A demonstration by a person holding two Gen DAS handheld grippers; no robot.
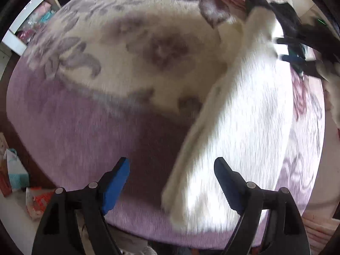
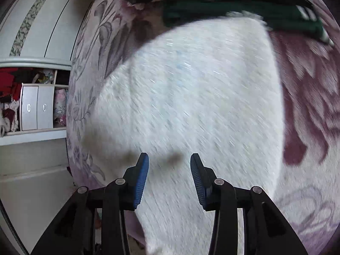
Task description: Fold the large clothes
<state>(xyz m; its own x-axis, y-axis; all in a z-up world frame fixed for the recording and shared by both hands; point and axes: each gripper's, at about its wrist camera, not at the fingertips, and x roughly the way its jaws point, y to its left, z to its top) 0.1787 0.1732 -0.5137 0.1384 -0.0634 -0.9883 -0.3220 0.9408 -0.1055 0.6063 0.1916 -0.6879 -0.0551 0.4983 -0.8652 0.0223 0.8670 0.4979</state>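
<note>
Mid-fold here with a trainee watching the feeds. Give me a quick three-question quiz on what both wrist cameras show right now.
1. True or false: the left gripper is clamped on the white garment.
2. What lies at the far end of the white garment in the right wrist view? A) a dark green garment B) a yellow towel C) a wooden box
3. What surface is the white garment spread on?

Key:
1. False; its jaws are apart with nothing between them.
2. A
3. A purple floral blanket.
</note>
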